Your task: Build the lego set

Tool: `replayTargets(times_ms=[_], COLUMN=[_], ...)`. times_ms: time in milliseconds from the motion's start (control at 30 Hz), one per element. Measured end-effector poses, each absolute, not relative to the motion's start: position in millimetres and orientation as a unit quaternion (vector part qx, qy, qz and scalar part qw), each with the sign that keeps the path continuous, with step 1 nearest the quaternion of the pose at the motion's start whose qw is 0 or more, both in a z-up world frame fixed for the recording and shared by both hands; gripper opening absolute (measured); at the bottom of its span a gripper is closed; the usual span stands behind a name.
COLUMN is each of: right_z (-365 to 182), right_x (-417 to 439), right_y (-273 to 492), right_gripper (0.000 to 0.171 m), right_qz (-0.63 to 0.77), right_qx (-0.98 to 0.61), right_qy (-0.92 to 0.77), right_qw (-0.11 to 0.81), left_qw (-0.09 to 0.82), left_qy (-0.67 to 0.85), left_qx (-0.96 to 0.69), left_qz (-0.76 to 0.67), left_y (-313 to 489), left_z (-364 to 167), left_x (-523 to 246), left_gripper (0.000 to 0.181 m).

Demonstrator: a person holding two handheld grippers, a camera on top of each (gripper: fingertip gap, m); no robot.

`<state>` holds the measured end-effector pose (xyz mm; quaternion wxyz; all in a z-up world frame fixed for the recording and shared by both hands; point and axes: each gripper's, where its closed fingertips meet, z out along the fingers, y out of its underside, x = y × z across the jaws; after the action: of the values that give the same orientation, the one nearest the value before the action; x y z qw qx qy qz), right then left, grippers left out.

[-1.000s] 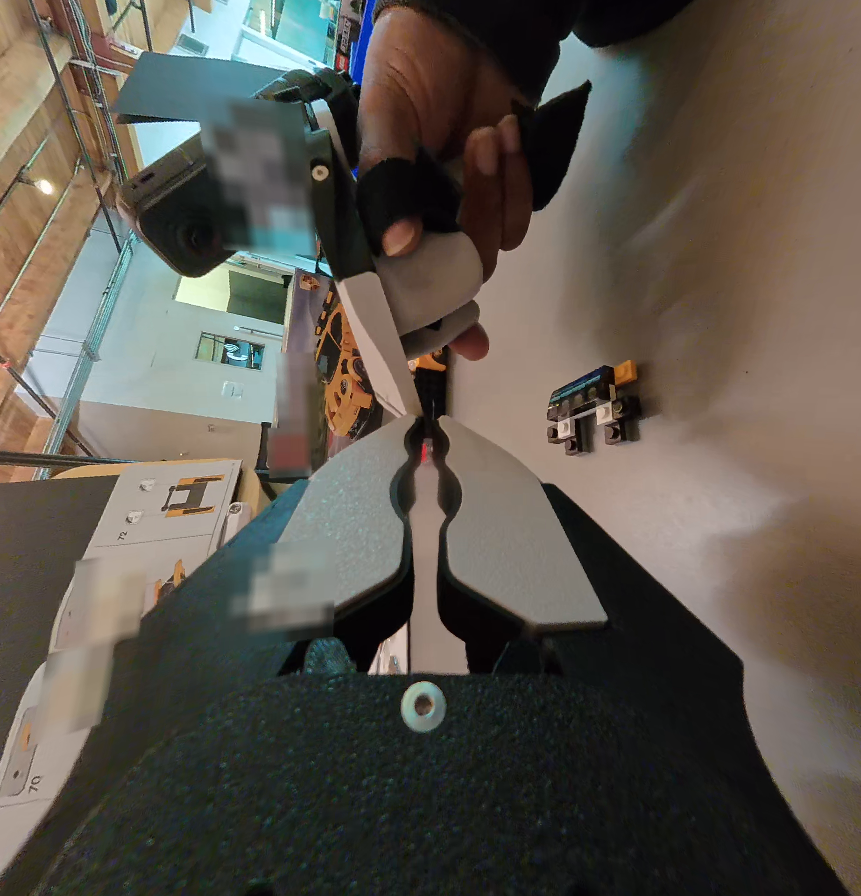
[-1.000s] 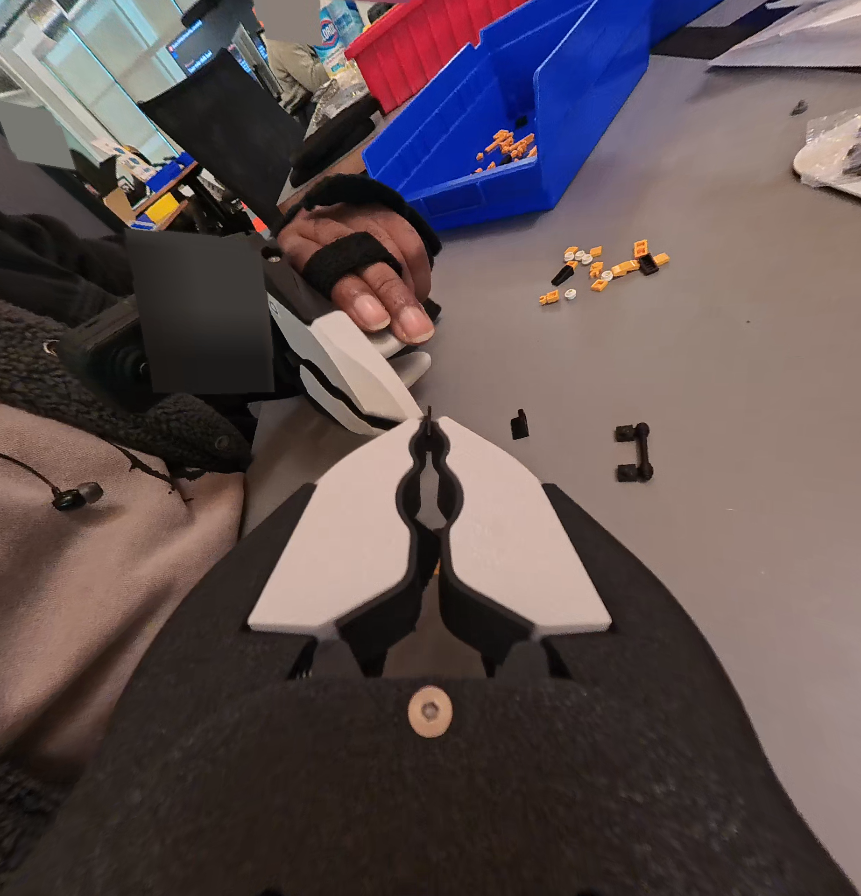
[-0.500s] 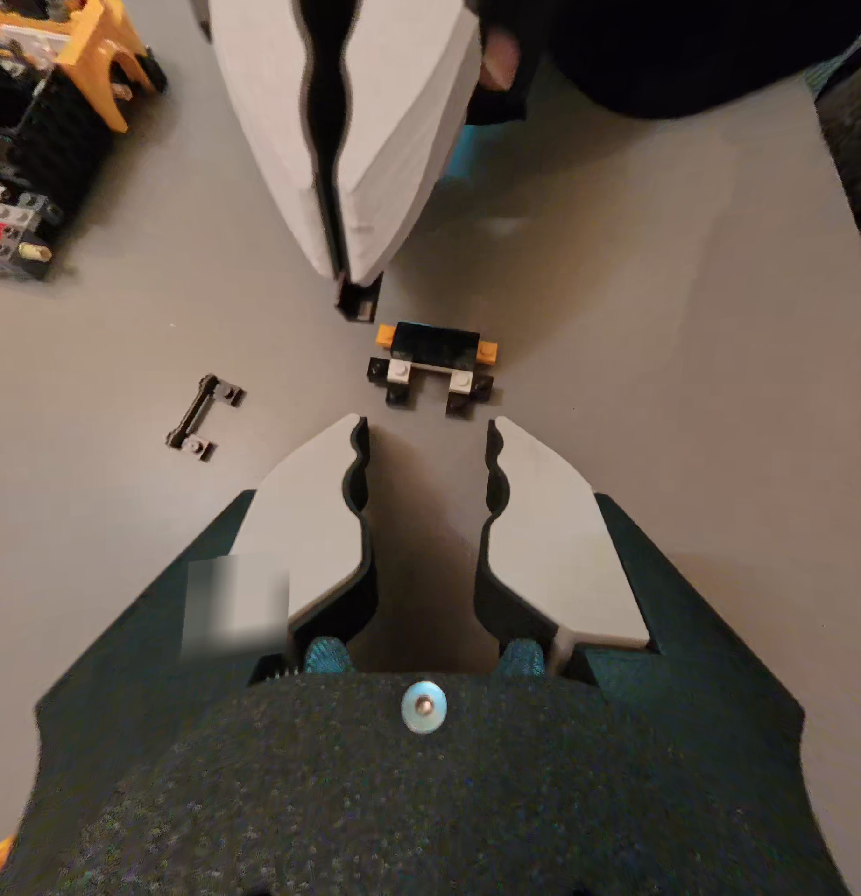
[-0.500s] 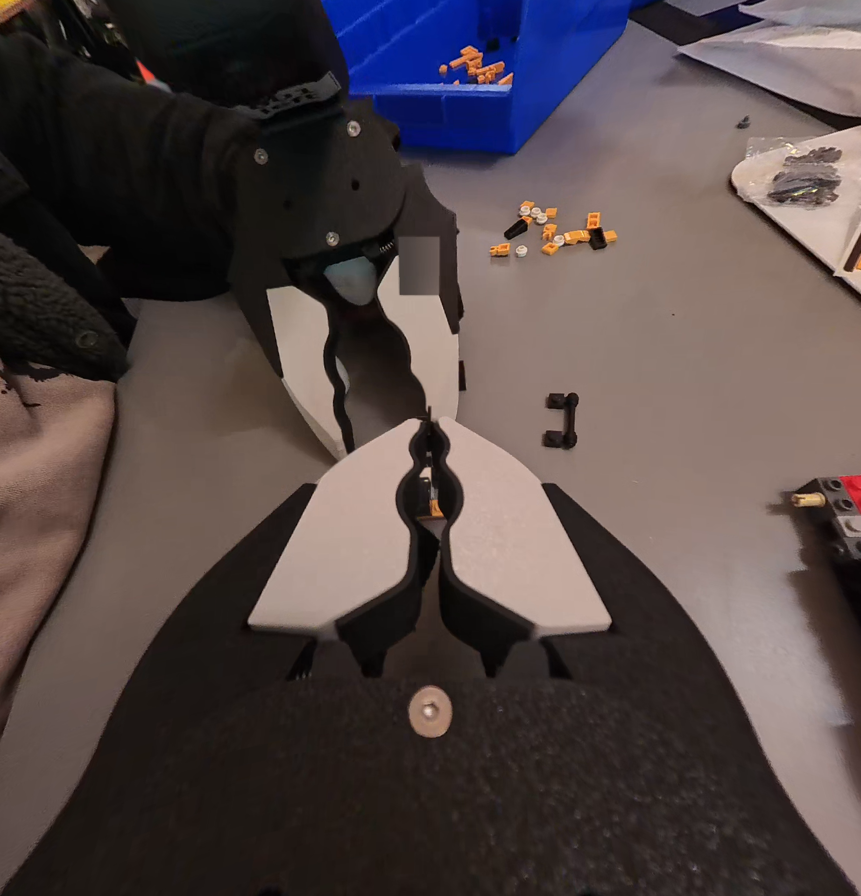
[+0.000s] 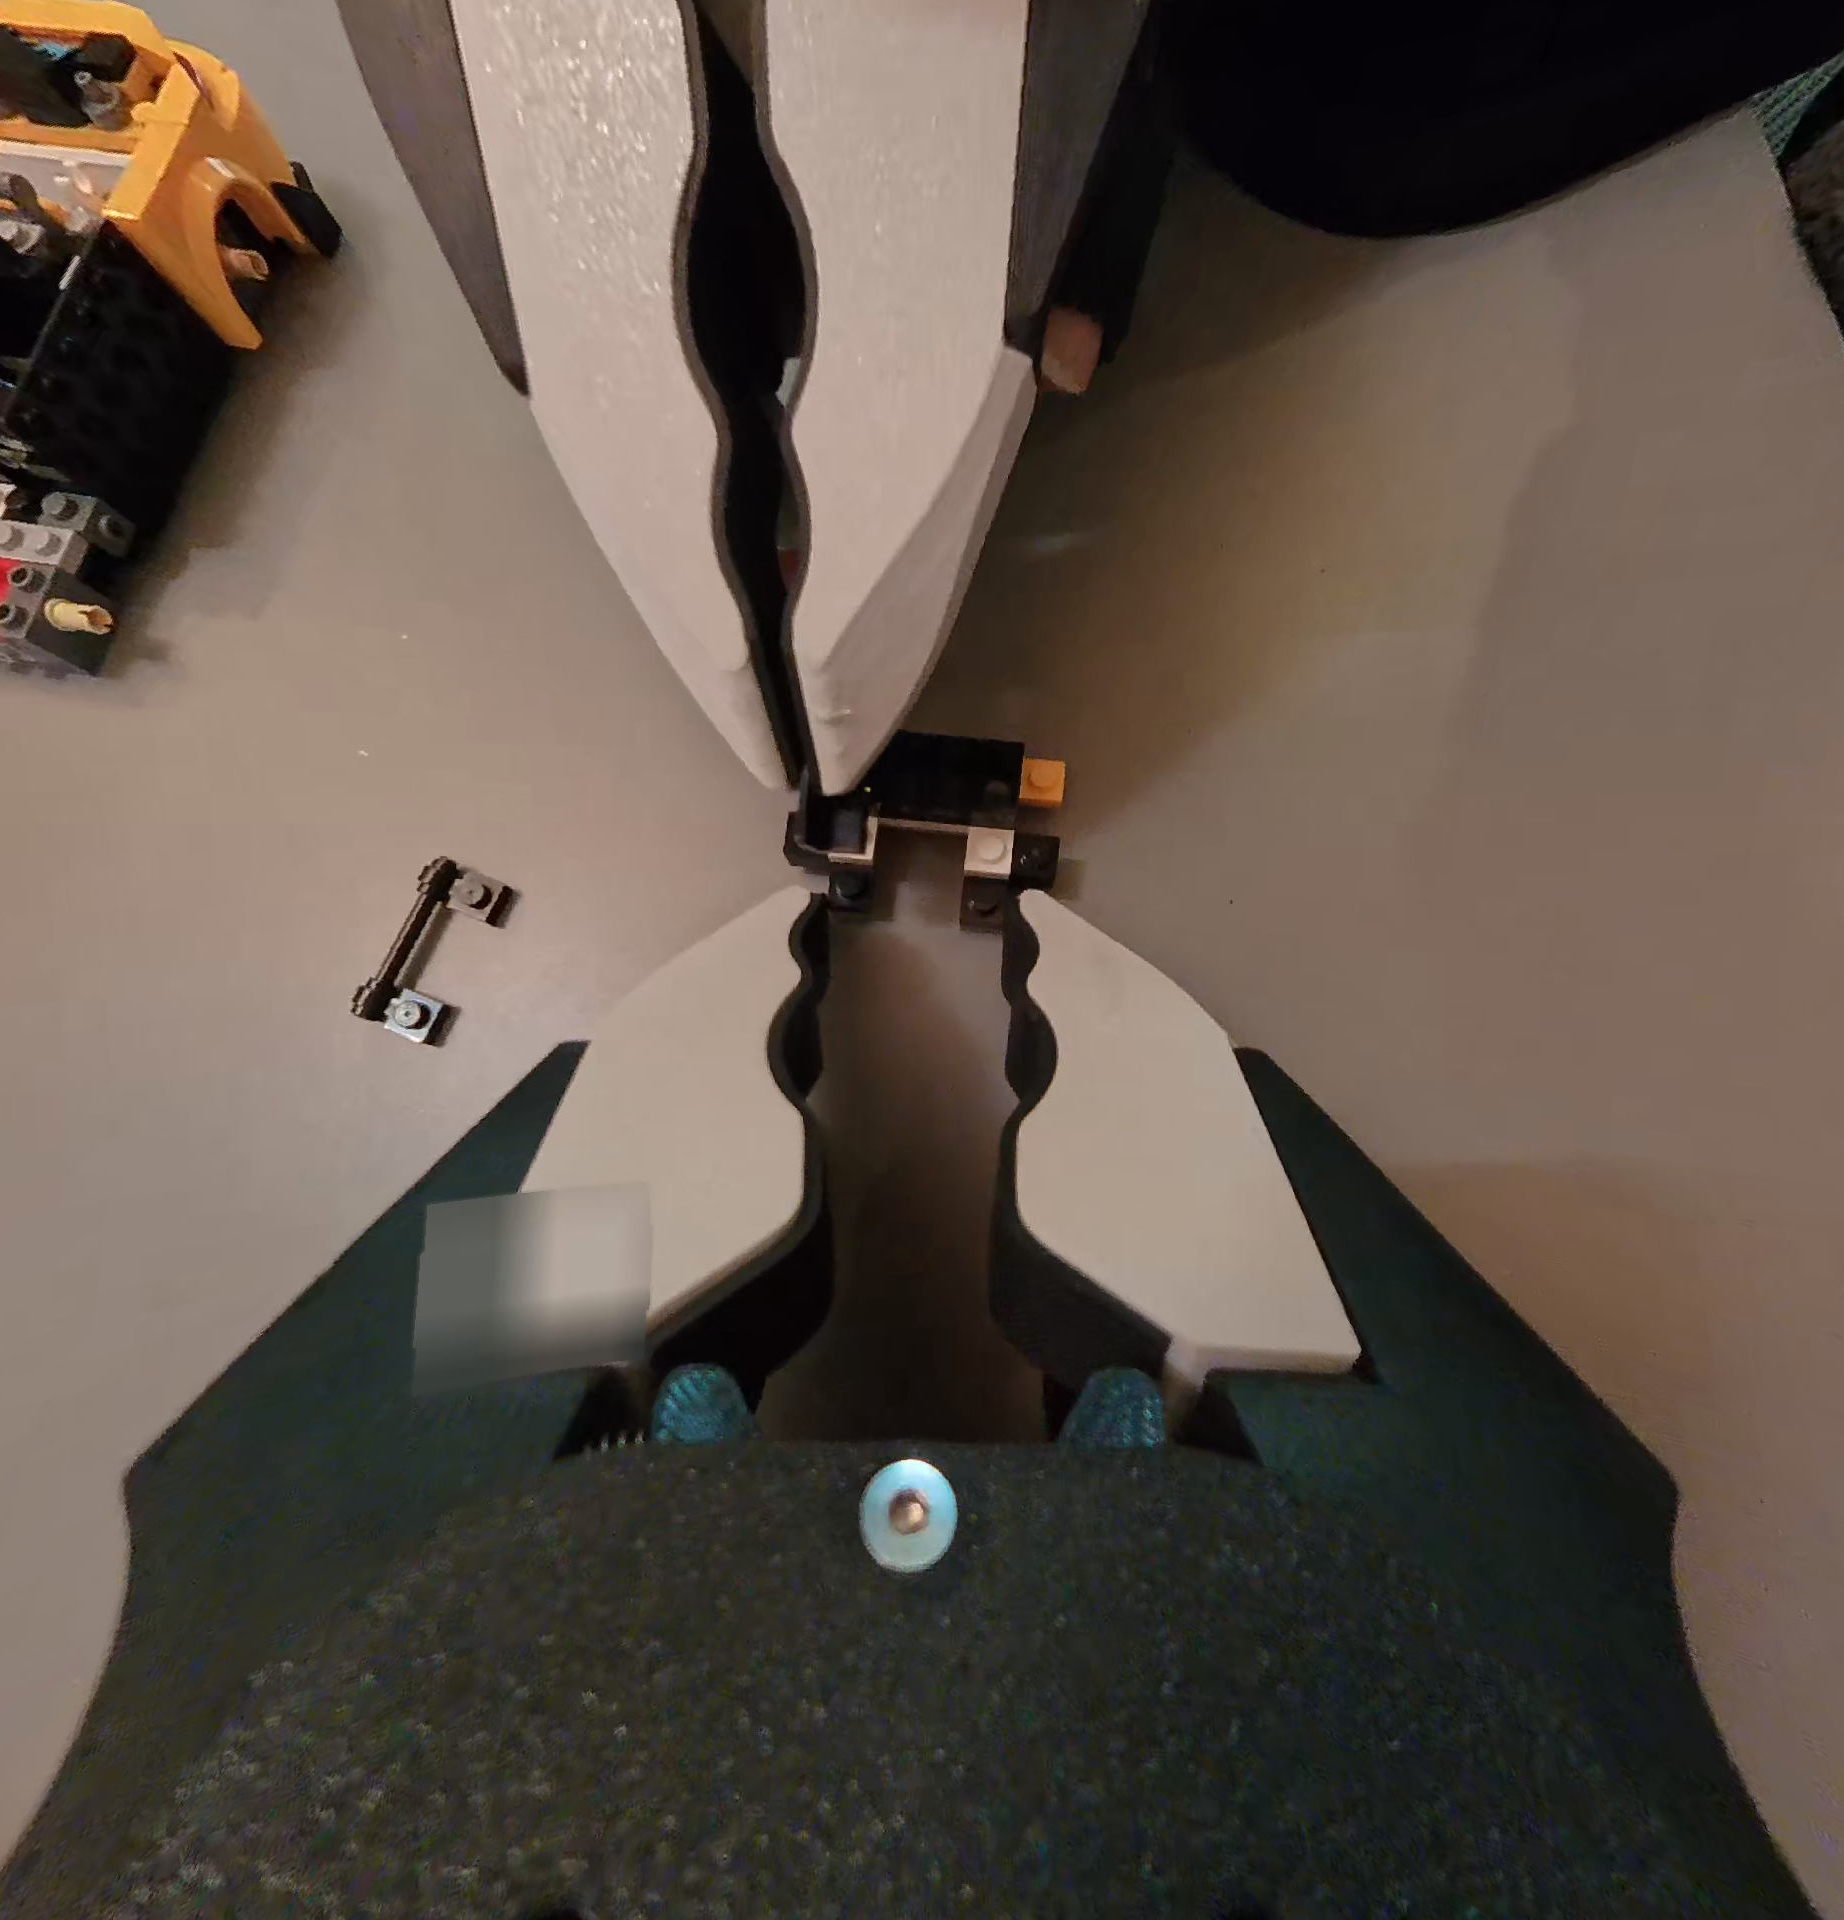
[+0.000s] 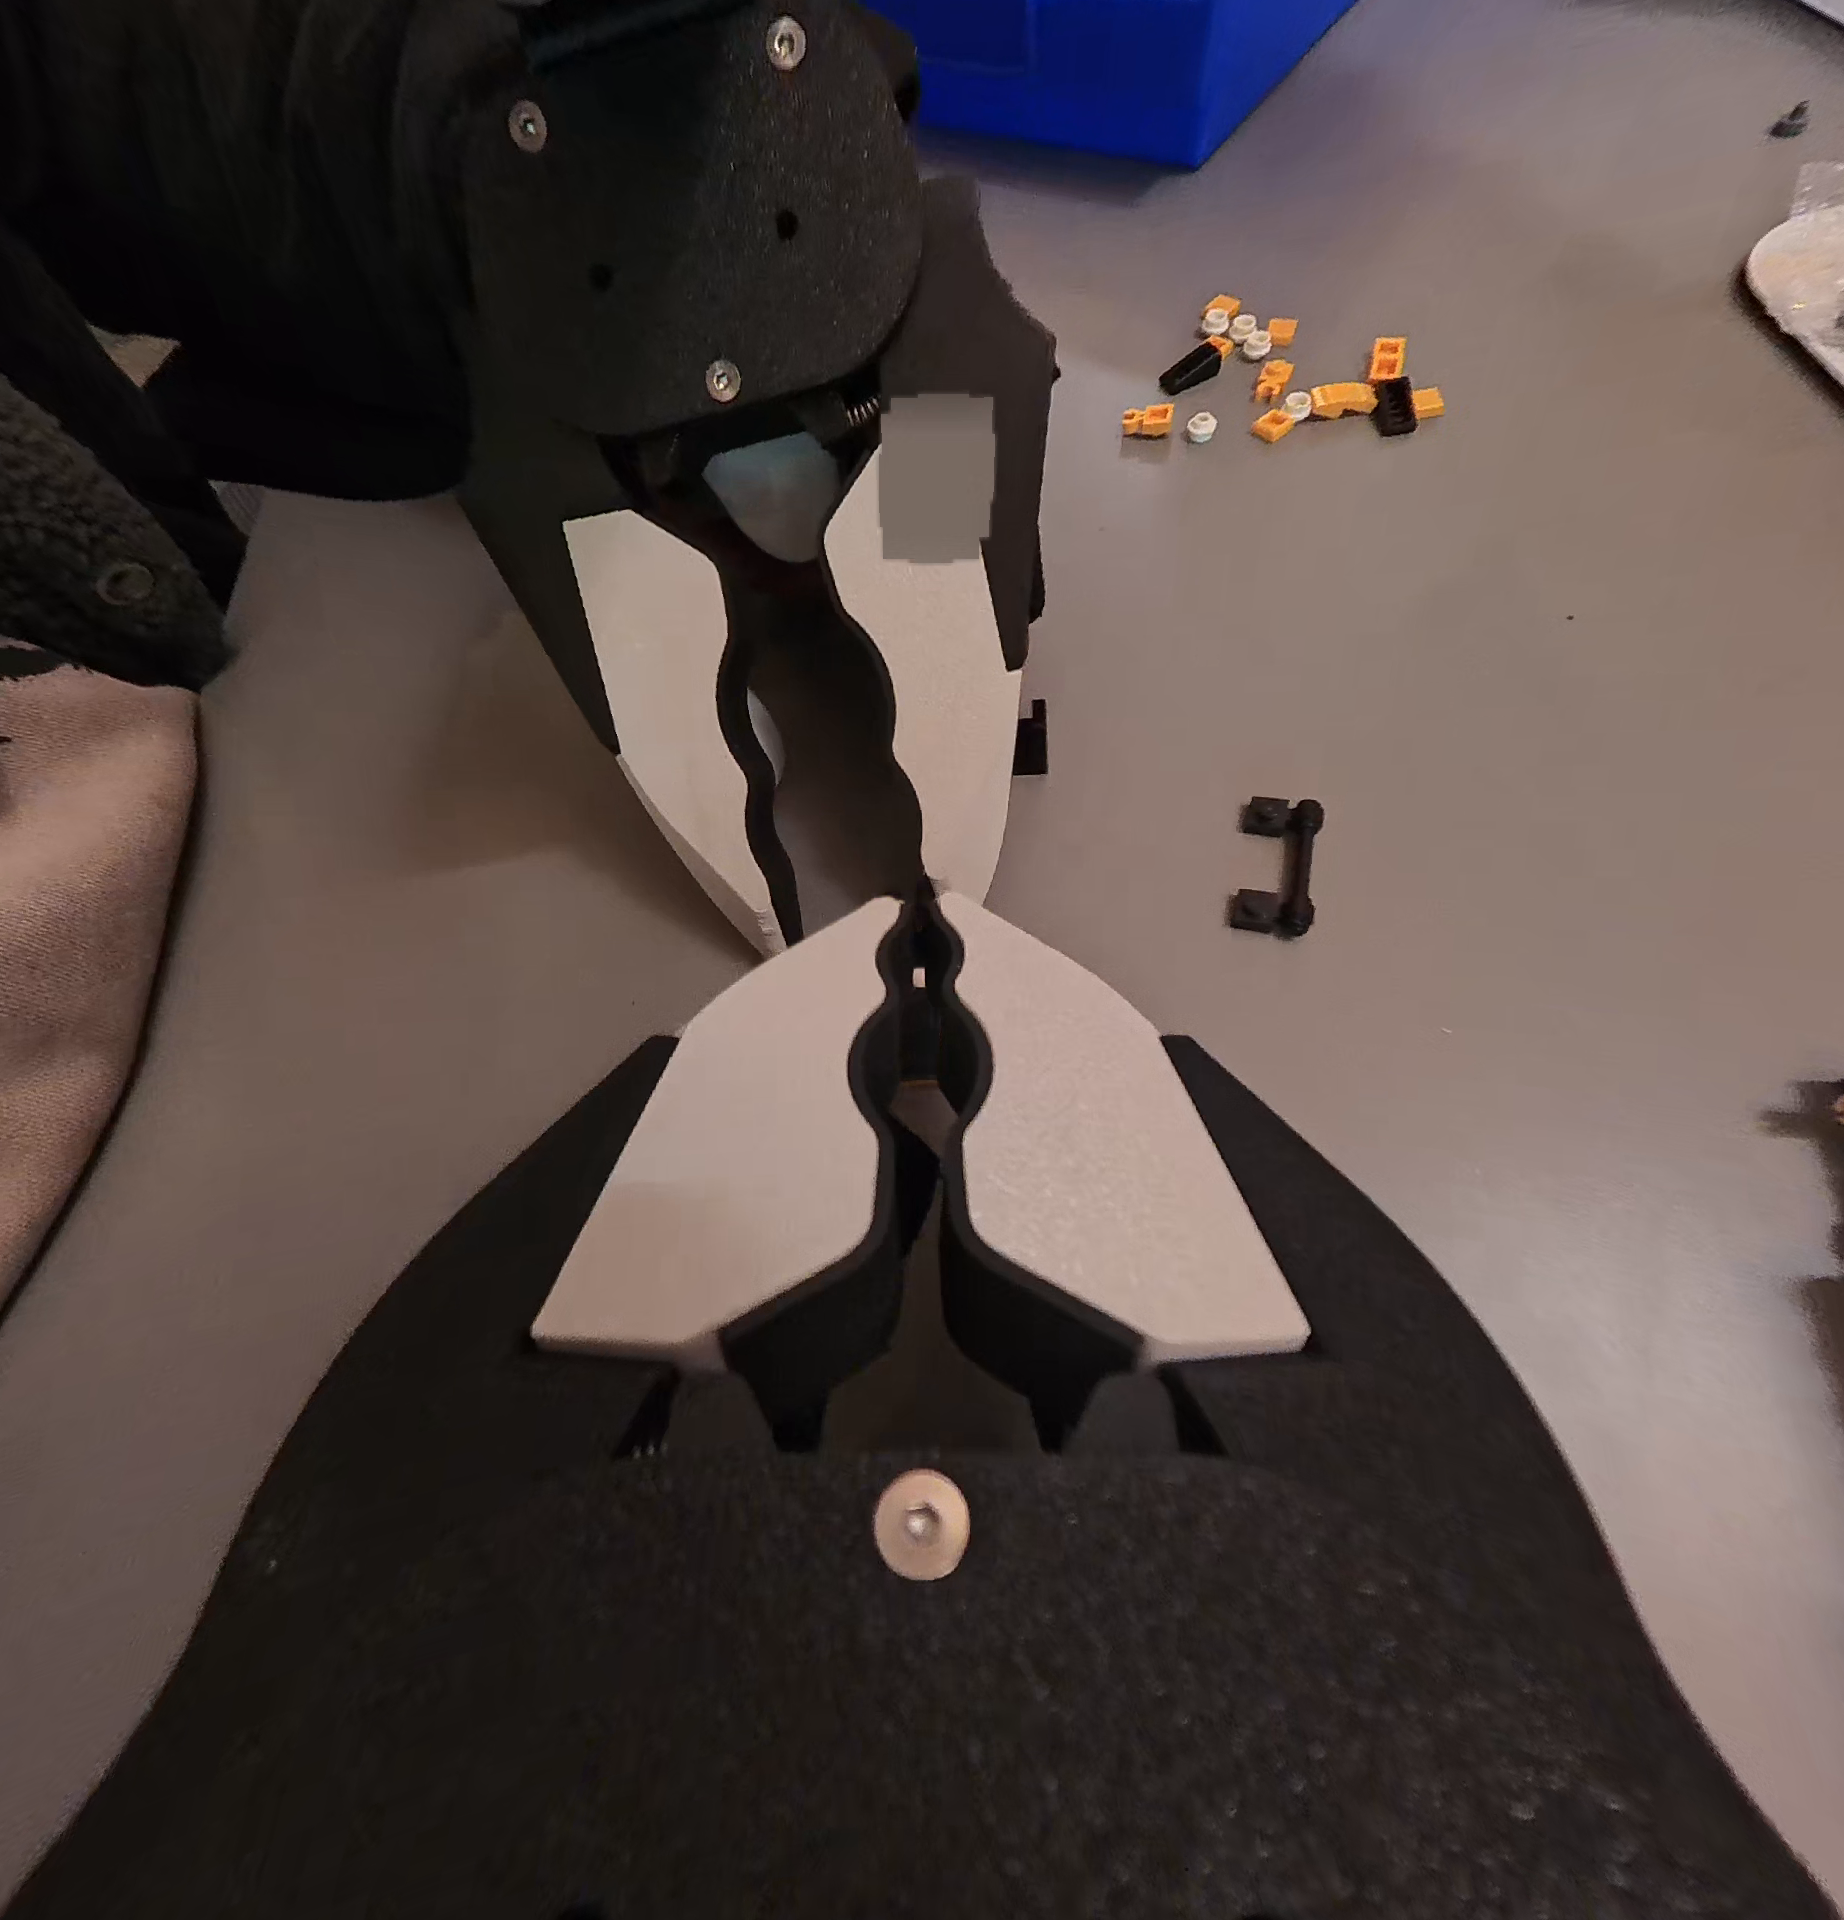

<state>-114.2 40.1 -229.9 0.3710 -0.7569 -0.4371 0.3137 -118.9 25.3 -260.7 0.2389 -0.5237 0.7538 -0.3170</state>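
A small black, white and orange lego assembly (image 5: 985,805) lies on the grey table. My left gripper (image 5: 913,914) is open, with its fingertips at the two near legs of the assembly. My right gripper (image 5: 809,774) comes down from the far side. It is shut on a small black piece (image 5: 830,826) that rests on the assembly's left end. In the right wrist view my right gripper (image 6: 923,904) is shut, and only a sliver of the black piece shows at its tips. The left gripper's fingers (image 6: 928,727) face it, spread apart.
A black handle-bar piece (image 5: 424,951) lies left of the assembly; it also shows in the right wrist view (image 6: 1276,868). A partly built orange and black car (image 5: 97,312) stands at far left. Loose orange, white and black pieces (image 6: 1282,384) lie before a blue bin (image 6: 1105,73). My two grippers' fingertips are within a few centimetres of each other.
My left gripper opened, turned down to the table and moved up to the assembly. My right gripper carried the black piece down onto the assembly's left end.
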Motion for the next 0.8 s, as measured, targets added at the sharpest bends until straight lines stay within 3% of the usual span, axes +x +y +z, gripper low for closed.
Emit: replayTargets(times_ms=[800], right_z=[-229.1], right_x=[-116.4], right_y=[37.7], right_gripper=[0.0], right_qz=[0.315], right_qx=[-0.746], right_qy=[-0.44], right_qw=[0.387], left_qw=[0.212], left_qy=[0.717], left_qx=[-0.578], left_qz=[-0.328], left_y=[20.0], left_z=[-253.9], left_x=[-130.5], left_gripper=[0.036])
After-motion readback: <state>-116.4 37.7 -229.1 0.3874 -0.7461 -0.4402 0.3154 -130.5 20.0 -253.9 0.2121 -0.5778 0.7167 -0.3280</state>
